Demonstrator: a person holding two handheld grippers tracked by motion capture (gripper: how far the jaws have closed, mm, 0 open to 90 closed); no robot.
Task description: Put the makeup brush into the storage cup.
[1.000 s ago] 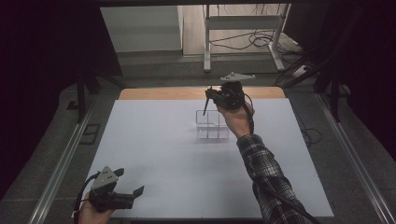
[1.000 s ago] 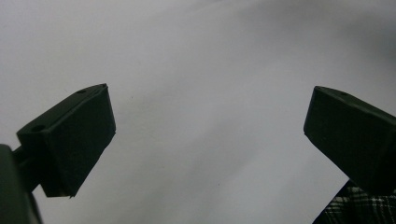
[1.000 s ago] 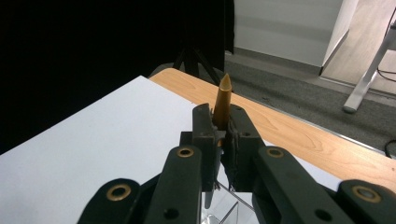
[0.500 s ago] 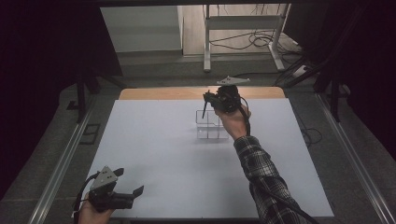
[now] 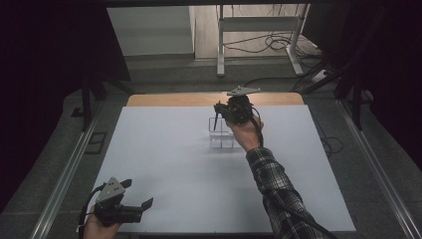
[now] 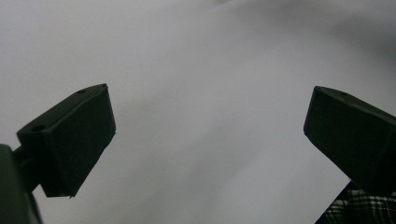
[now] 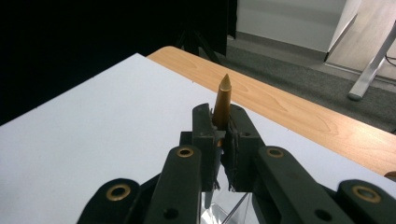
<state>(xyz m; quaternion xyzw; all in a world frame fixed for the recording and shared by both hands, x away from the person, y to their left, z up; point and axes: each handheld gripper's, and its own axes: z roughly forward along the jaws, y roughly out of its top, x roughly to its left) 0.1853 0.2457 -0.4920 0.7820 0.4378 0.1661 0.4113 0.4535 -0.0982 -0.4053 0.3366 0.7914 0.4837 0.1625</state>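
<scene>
Dim room, dark curtains [image 5: 45, 74] at the sides.
Beyond the table [image 5: 164, 149]: grey floor [image 5: 164, 74], white stand [image 5: 259, 30], loose cables [image 5: 278, 45].

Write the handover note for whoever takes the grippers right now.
Right gripper: shut on a pencil, held above the clear holder at the far middle of the white table.
Left gripper: open, nothing in it, at the near left edge.
Done: pencil picked up and brought over the holder.
Left: lower the pencil into the holder, release.
</scene>
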